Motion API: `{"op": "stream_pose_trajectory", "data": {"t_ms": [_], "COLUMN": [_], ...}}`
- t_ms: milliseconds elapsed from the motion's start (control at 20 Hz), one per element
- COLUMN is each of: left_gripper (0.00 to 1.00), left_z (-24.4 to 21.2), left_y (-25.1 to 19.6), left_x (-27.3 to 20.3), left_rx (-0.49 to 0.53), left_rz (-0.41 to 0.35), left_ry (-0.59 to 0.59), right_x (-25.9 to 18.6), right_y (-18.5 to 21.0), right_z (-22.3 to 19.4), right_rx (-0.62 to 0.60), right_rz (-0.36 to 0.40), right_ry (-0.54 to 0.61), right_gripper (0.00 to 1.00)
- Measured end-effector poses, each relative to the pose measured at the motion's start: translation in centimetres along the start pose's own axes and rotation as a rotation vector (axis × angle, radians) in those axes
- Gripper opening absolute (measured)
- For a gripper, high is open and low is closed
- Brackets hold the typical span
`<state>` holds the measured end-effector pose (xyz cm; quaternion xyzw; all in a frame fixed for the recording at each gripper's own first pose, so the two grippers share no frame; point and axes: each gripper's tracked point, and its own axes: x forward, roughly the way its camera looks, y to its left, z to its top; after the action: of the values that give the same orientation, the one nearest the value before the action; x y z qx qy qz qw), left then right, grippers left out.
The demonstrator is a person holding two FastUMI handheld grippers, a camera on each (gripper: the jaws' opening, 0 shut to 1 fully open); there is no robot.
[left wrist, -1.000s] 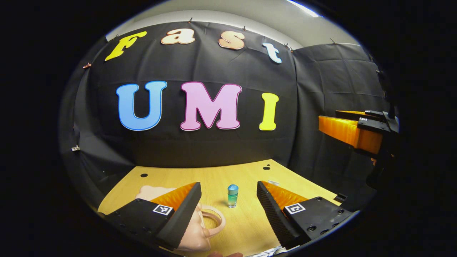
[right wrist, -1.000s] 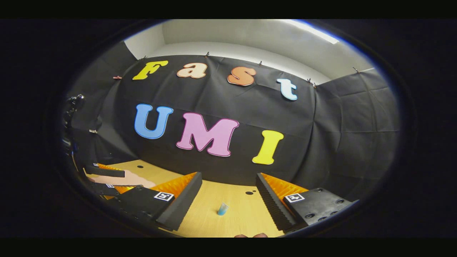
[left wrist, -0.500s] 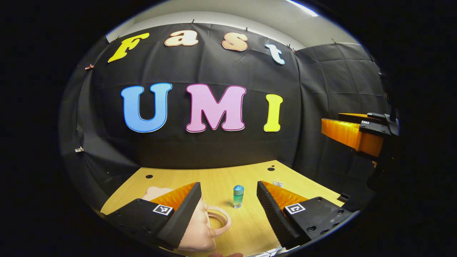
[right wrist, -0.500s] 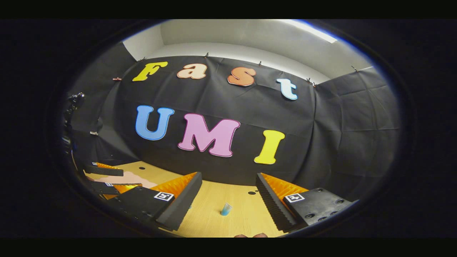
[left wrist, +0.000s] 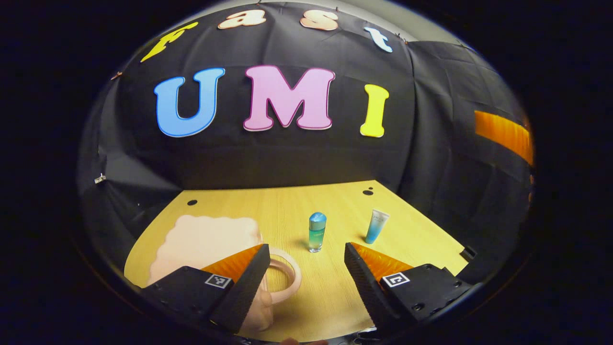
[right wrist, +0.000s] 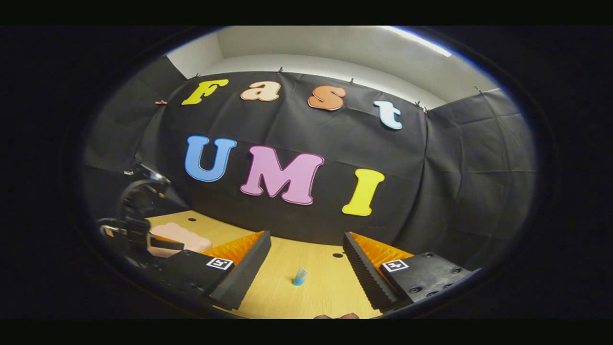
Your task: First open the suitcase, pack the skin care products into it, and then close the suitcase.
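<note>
A small pink suitcase [left wrist: 203,239] with a scalloped edge lies shut on the wooden table [left wrist: 287,201], its loop handle [left wrist: 286,274] pointing right. A blue-green bottle [left wrist: 317,232] stands upright at mid-table. To its right stands a pale blue tube [left wrist: 377,226] on its cap. My left gripper [left wrist: 306,247] is open, its left finger over the suitcase's handle end and the bottle just beyond the gap. My right gripper [right wrist: 306,235] is open above the table, with the tube [right wrist: 300,276] ahead between its fingers. In the right gripper view the suitcase [right wrist: 177,235] lies at the far left.
The booth's black cloth wall closes the table at the back and right. Small dark holes [left wrist: 368,192] mark the table's far corners. One finger of the right gripper [left wrist: 503,135] hangs high at the right. The left gripper's dark housing [right wrist: 135,211] stands beside the suitcase.
My left gripper has tilted downward, so the whole suitcase top and the tube have come into its view. In the right gripper view the left gripper stands higher. The right gripper has barely moved.
</note>
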<state>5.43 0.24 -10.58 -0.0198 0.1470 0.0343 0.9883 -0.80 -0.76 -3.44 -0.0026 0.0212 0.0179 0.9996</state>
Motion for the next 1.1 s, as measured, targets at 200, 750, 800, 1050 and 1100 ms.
{"op": "stream_pose_trajectory", "data": {"t_ms": [200, 750, 800, 1050, 1100], "left_gripper": [0.98, 0.82, 0.80, 0.27, 0.21], "left_z": [-4.8, -9.8, -10.7, -10.2, -9.6], "left_y": [0.9, 1.7, 1.1, 1.8, 1.7], "left_x": [5.2, 10.4, 10.4, 10.1, 10.0], "left_rx": [-0.032, -0.072, -0.093, -0.056, -0.028], "left_rz": [0.090, 0.223, 0.205, 0.202, 0.182], "left_ry": [0.206, 0.455, 0.489, 0.488, 0.483], "right_x": [0.3, 5.3, 5.6, 6.7, 7.0], "right_y": [-2.0, -6.2, -6.3, -6.7, -6.7], "right_z": [-2.8, -6.5, -6.6, -7.8, -8.0], "right_rx": [-0.002, -0.013, -0.005, 0.013, 0.015], "right_rz": [0.062, 0.143, 0.153, 0.180, 0.185], "right_ry": [0.046, 0.090, 0.091, 0.114, 0.117], "right_gripper": [0.96, 0.96, 0.96, 0.96, 0.98]}}
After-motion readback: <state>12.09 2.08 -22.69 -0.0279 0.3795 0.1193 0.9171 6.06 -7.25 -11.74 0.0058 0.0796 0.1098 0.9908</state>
